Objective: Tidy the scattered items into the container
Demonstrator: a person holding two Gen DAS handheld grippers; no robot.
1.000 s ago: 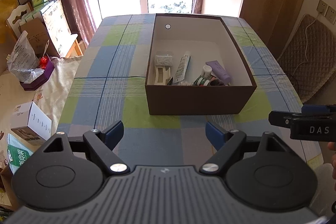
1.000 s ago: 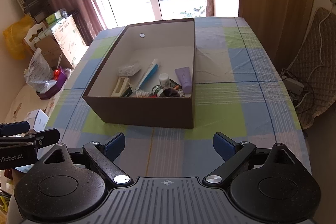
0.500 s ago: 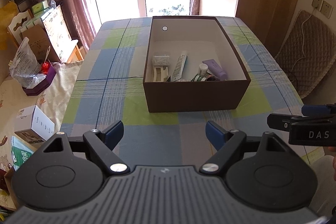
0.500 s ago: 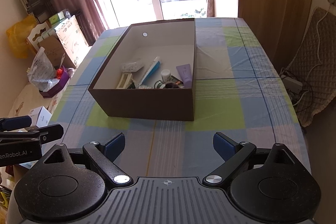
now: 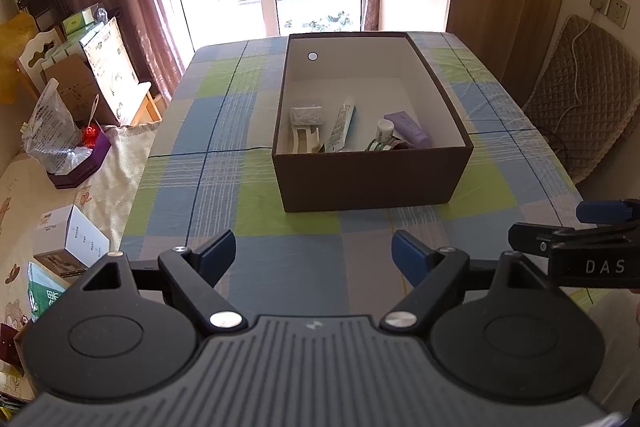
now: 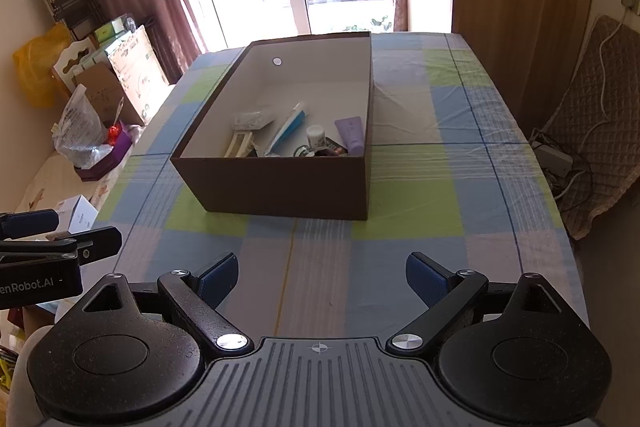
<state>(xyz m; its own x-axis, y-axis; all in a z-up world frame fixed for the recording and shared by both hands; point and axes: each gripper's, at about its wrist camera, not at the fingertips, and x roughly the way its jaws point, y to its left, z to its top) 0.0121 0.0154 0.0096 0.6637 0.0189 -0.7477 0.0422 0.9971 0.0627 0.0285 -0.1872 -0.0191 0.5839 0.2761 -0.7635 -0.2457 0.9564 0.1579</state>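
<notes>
While both tools hang above the near end of the worktop (image 5: 224, 131), the brown box (image 5: 372, 179) stands in the middle of the checked cloth, well beyond them. The left hand-held gripper (image 5: 314, 253) has its blue-padded fingers (image 5: 218, 253) spread wide apart with nothing between them; it sits nearer than the box's front wall and slightly to the box's left. The right hand-held gripper (image 6: 322, 273) is likewise spread wide and empty, in front of the box's near right corner. Each tool shows at the edge of the other's view: the right hand-held gripper appears at the right side of the left wrist view, well apart from the box.

Inside the box, all gathered toward its front wall, lie a white and blue tube (image 5: 342, 125), a lilac tube (image 5: 408, 129) by the right wall, a small white-capped bottle (image 5: 384, 131) just left of the lilac tube, a clear packet (image 5: 306, 114) by the left wall, and a cream-coloured piece (image 5: 304, 143) in front of that packet. Further small things beside the bottle are half hidden by the front wall. The cloth around the box is bare in both views.

To the left of the box, off the worktop, are a plastic bag (image 5: 52, 131), cardboard boxes (image 5: 80, 87) and a small white carton (image 5: 72, 239).
</notes>
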